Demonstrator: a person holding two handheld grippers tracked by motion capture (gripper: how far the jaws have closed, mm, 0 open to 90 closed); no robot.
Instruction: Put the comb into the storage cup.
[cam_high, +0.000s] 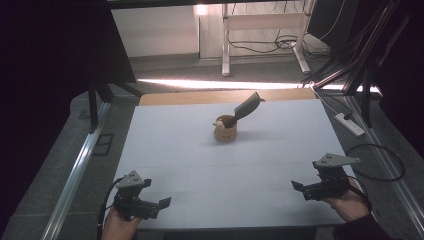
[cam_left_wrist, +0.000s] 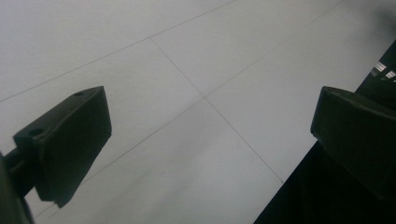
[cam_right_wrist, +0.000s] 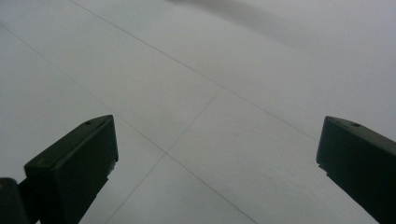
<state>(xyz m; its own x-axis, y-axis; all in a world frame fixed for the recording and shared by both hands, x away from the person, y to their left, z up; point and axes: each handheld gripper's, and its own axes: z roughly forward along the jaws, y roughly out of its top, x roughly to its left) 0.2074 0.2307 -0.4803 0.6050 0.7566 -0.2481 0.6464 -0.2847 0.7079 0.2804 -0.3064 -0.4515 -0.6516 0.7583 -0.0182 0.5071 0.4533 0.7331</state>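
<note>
Cup (cam_high: 225, 129) stands mid-surface (cam_high: 190, 150), dark flat utensil (cam_high: 246, 107) leaning out past rim. Left tool (cam_high: 161, 204) and right tool (cam_high: 298, 187) both released, empty, well short of cup. Risk: top-heavy load; sideways bump tips cup.

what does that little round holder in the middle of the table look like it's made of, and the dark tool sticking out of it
The holder looks like wood or bamboo: warm brown, matt, lighter rim. The tool leaning out of it is dark grey and dull, perhaps plastic or silicone; too small to be sure. Both tongs are far from them.
</note>
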